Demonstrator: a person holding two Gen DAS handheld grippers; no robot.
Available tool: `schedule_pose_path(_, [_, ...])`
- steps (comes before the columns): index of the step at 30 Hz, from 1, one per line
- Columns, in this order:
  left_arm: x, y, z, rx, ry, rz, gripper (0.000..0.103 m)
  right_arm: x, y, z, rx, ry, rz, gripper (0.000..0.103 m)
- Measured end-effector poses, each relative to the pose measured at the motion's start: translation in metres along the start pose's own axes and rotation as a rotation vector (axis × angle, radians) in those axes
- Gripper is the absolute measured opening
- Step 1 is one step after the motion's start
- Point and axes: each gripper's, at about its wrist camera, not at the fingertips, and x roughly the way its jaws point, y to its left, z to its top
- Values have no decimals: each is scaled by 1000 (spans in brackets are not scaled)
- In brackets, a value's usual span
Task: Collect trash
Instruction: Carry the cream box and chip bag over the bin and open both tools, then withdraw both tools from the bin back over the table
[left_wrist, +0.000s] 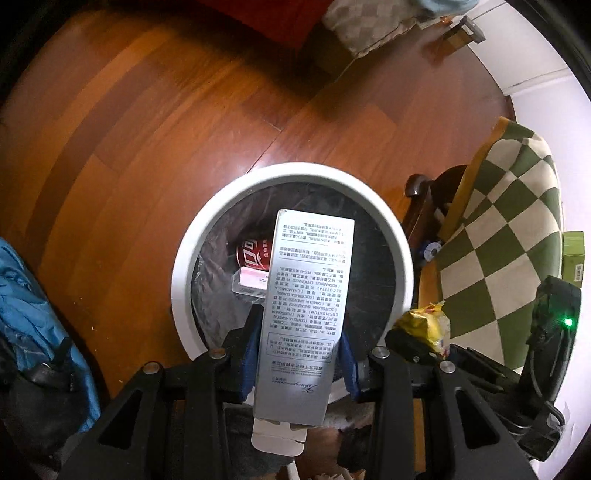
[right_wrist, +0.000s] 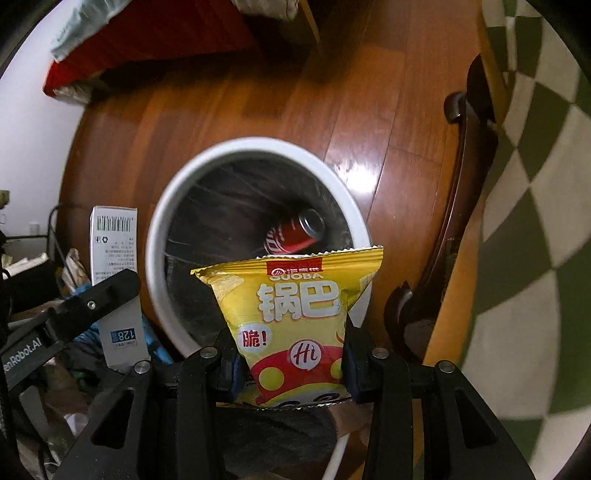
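- Grey box (left_wrist: 303, 314) is clamped in the left gripper (left_wrist: 299, 354), above the bin (left_wrist: 221, 206) that holds a can (left_wrist: 255, 253).
- Yellow bag (right_wrist: 295, 317) is pinched in the right gripper (right_wrist: 293, 373), at the bin's near rim.
- Risk: released here, the bag may catch the rim and fall outside.
- Risk: the long box may land across the rim.

Glossy reddish wood floor (left_wrist: 155, 122) meets a white wall (left_wrist: 546, 48), beside a green-and-cream checkered cloth (left_wrist: 509, 229).
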Motion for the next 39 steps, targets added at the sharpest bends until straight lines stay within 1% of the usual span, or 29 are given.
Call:
schedule_pose_path(3, [3,4,-1,6,12,19,35,14,0,2,-5,24,-14,43])
schedule_pose_path(4, [3,6,-2,7,11,30,37,19,1,4,-8,35,-19,43])
schedule_pose_path(6, [0,9,-6,5,-5,40,58,27,0,8,-13,62,-27,44])
schedule_pose_path(7, [-2,8,-6,6,-17,52,78,29,-1,9,-18,71,-32,44])
schedule_pose_path(8, [-5,9,-8,11,-32,67,88,28,-3,11,-21,76,-34,44])
schedule_pose_path(9, [-9,11,-11,15,-48,86,89,29,-5,12,-25,78,-36,47])
schedule_pose_path(10, [-11,12,-12,15,-55,101,90,28,-4,10,-32,75,-39,51])
schedule_pose_path(11, [-13,13,-14,17,-65,115,93,26,-3,9,-38,70,-42,54])
schedule_pose_path(13, [-16,11,-17,29,-96,149,95,20,-1,7,-59,52,-63,73])
schedule_pose_path(14, [-19,12,-19,37,-107,161,95,16,1,5,-69,40,-80,78])
schedule_pose_path(16, [-25,13,-24,49,-131,182,95,8,3,3,-84,23,-101,97])
schedule_pose_path(17, [-28,13,-26,52,-141,191,95,4,5,1,-95,13,-134,100])
schedule_pose_path(20, [-37,16,-33,53,-165,216,95,-5,9,-4,-118,-6,-176,101])
schedule_pose_path(25, [-49,15,-46,58,-182,239,95,-18,11,-13,-133,-25,-195,101])
schedule_pose_path(34, [-77,3,-69,84,-238,276,95,-55,25,-36,-170,-91,-200,101])
schedule_pose_path(39, [-101,-3,-84,97,-277,293,95,-81,30,-50,-174,-136,-182,101])
